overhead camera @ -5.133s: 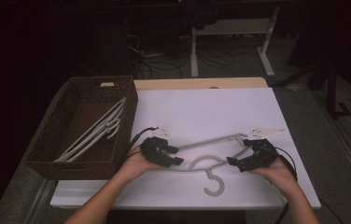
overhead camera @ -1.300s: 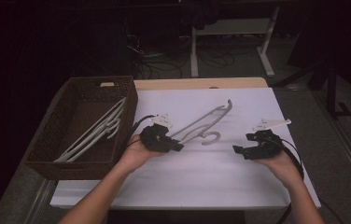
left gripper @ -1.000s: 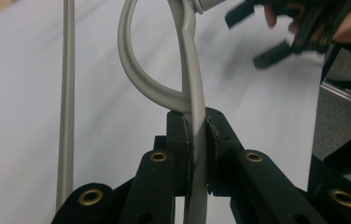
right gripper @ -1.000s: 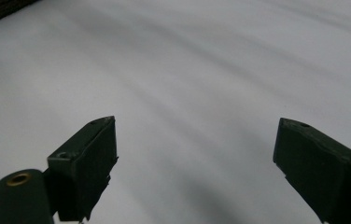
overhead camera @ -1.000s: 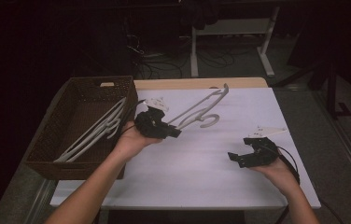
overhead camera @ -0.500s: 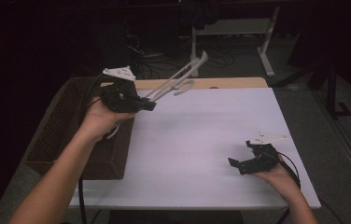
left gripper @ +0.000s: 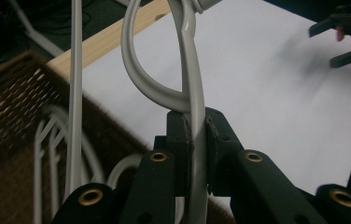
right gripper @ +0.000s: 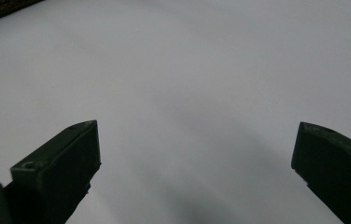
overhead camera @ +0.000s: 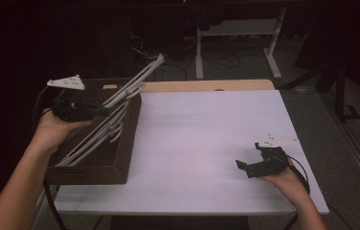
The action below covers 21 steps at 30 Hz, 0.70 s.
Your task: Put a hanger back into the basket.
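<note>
1. No brand, label or readable writing shows on any of the things here.
2. Nearest, at the right, the right tool (overhead camera: 248, 167) rests in a hand low over the white table (overhead camera: 207, 143) near its front right corner. Its jaws have just been opening and stand wide with nothing between them.
3. The right gripper view looks past those two spread black jaws at bare white tabletop, with a dark sliver of the basket's weave at its top left corner.
4. At the left, the left tool (overhead camera: 102, 110) hangs above the brown wicker basket (overhead camera: 92, 170) — jaws narrow, clamped on a white plastic hanger (overhead camera: 130, 88).
5. The hanger is pale grey-white, smooth and glossy; its long arm slants up and away from the tool towards the far edge of the table.
6. The left gripper view (left gripper: 197, 149) gives what the high view cannot — the pads pinch the hanger's flat stem (left gripper: 193, 93) right where the curved hook loops off to the left.
7. More white hangers (overhead camera: 92, 139) lie slanted inside the basket, under the held one.
</note>
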{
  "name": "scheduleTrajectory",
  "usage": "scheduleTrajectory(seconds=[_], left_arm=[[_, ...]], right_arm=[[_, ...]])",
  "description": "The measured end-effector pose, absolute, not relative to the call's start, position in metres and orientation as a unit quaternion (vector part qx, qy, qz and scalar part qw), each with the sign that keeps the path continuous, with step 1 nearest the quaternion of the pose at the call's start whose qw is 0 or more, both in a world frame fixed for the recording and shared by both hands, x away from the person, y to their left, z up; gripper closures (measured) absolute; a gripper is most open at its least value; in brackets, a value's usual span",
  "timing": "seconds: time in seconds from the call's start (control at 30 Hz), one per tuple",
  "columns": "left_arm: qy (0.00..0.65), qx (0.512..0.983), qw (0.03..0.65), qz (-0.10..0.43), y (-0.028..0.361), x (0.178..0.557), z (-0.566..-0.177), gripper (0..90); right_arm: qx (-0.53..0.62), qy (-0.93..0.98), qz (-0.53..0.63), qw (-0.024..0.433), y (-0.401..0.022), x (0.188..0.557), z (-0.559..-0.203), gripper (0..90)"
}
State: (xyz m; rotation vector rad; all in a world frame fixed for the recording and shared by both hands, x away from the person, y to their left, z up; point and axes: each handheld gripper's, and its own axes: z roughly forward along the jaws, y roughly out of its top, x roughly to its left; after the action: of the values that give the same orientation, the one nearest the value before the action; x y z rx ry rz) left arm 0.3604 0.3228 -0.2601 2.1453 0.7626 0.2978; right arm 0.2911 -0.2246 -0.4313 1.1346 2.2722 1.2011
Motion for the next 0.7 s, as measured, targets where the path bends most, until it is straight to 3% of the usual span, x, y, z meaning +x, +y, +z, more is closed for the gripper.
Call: scheduleTrajectory(seconds=[0.33, 0.7], left_arm=[[0.364, 0.832, 0.4, 0.125, 0.39, 0.359, -0.297, 82.0], [0.37, 0.837, 0.389, 0.11, 0.409, 0.356, -0.324, 82.0]], right_arm=[[0.406, 0.796, 0.417, 0.165, -0.227, 0.294, -0.433, 1.0], [0.409, 0.794, 0.418, 0.167, -0.229, 0.294, -0.433, 1.0]])
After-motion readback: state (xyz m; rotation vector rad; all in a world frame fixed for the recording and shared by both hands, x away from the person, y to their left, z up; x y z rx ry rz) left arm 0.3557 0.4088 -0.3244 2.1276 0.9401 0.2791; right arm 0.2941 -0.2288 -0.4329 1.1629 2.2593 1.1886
